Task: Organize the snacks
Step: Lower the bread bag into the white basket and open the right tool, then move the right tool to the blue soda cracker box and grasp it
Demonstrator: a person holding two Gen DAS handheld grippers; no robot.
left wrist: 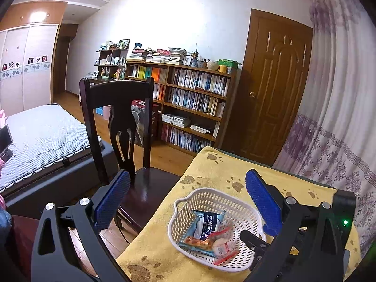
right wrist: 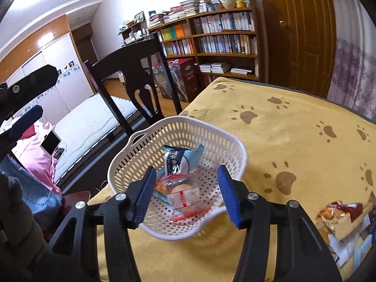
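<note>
A white perforated plastic basket [right wrist: 131, 162] with a scalloped rim sits on the desk's yellow paw-print towel [right wrist: 293, 127], holding a glossy blue packet [right wrist: 181, 157] and a clear red-edged wrapper [right wrist: 185, 195]. The right claw [right wrist: 186, 195] hangs spread and empty over it; the left claw [left wrist: 188, 202] is likewise released. More crinkled packets [right wrist: 343, 218] lie at the desk's right edge.

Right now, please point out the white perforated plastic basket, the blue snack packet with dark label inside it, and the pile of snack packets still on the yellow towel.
white perforated plastic basket [right wrist: 231, 142], right wrist view, far rim
blue snack packet with dark label [left wrist: 206, 223], left wrist view, label
pile of snack packets [right wrist: 345, 218], right wrist view, top wrapper
</note>
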